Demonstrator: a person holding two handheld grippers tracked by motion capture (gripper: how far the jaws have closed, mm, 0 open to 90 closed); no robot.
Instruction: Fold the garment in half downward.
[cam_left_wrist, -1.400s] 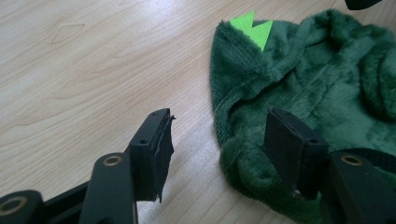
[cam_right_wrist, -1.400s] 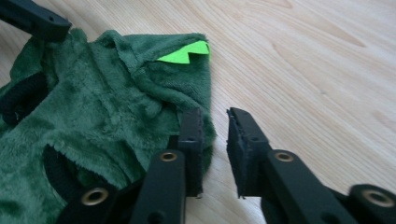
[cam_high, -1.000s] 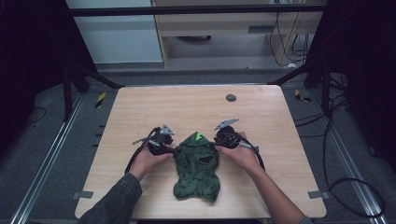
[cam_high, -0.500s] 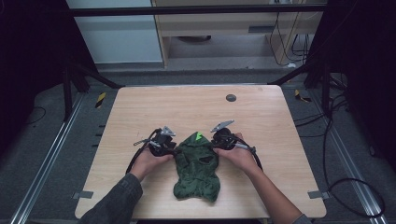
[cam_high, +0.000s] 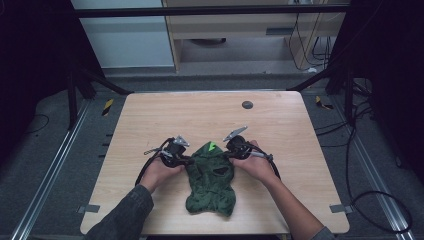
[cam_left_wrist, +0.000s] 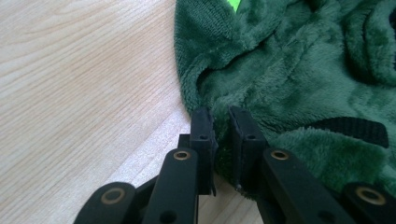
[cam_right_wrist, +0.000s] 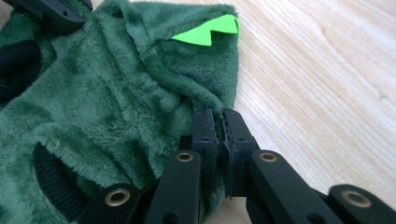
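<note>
Left claw (cam_left_wrist: 219, 122) has just been squeezed onto one edge of the green fuzzy garment (cam_high: 210, 177); right claw (cam_right_wrist: 218, 123) onto the other, on the tabletop (cam_high: 165, 115).

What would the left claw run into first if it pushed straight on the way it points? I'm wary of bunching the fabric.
The left claw is already shut on the green fleece garment; straight ahead lies more of that fleece, probably its folded hood.

No readable text or labels anywhere
</note>
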